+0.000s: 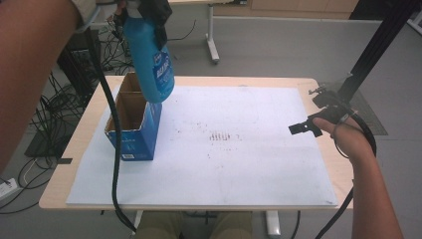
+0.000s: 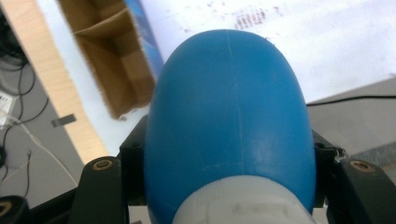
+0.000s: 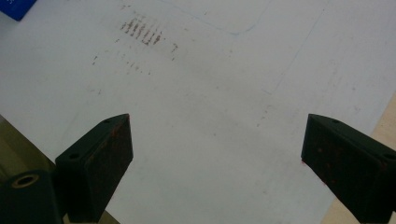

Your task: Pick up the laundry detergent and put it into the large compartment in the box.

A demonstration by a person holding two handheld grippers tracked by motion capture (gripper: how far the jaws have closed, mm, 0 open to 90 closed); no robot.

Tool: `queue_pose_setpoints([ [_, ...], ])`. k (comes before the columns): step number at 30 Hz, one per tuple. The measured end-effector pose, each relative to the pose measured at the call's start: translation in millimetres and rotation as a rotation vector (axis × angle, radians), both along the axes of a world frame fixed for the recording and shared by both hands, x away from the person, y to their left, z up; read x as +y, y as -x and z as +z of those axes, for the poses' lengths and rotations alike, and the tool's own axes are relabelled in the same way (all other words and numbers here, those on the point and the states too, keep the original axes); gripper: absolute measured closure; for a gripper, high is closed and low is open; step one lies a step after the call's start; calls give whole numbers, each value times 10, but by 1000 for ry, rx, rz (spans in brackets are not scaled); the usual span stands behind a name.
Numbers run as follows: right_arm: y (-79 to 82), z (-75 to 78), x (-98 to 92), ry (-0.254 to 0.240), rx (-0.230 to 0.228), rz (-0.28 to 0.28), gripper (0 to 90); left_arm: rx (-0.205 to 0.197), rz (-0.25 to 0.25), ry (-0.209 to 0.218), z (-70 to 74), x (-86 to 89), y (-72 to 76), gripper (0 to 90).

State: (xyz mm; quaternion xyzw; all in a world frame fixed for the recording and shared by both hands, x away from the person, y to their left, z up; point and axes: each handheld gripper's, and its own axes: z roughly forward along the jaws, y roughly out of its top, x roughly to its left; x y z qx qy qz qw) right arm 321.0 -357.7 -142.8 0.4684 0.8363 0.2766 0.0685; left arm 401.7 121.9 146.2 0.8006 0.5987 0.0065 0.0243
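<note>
Table [image 1: 298,84] first, seen from the high view. A big white sheet [image 1: 239,164] covers most of its light wood top. On the left part of the sheet stands a blue cardboard box [image 1: 137,134]. The box is open on top and brown inside. The left gripper [image 1: 152,12] is up high, at the top left of the view. It holds a blue bottle [image 1: 152,62] by its upper end. The bottle hangs in the air with its round bottom pointing down, over the right side of the box. It sits a bit tilted and has white letters on it. A black cable [image 1: 115,149] trails down from this gripper. The right gripper [image 1: 301,129] is far off, over the right edge of the sheet, in the person's right hand [image 1: 346,134].

In the left gripper view, the blue bottle [image 2: 229,116] is very near and big. A black jaw presses on each side of it, so the bottle is gripped tight. A white part [image 2: 243,205] of the bottle shows at the bottom. Behind it, at the upper left, lies the open box [image 2: 112,60], with a brown wall that splits the inside into parts.

In the right gripper view, the two black jaws stand wide apart with nothing between them. Below them lies the white sheet [image 3: 210,93], with small brown marks [image 3: 142,32] on it.
</note>
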Motion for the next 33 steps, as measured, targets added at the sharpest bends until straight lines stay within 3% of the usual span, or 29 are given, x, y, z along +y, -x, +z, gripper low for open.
queue_pose_setpoints([
  [8,-18,4,17,-6,-10,10,88,-8,73,17,64,207,10,383],
  [17,-28,-18,32,-16,-14,23,88,-18,141,6,112,349,17,383],
  [33,-34,-24,32,-21,-16,22,88,-18,200,8,113,586,21,383],
])
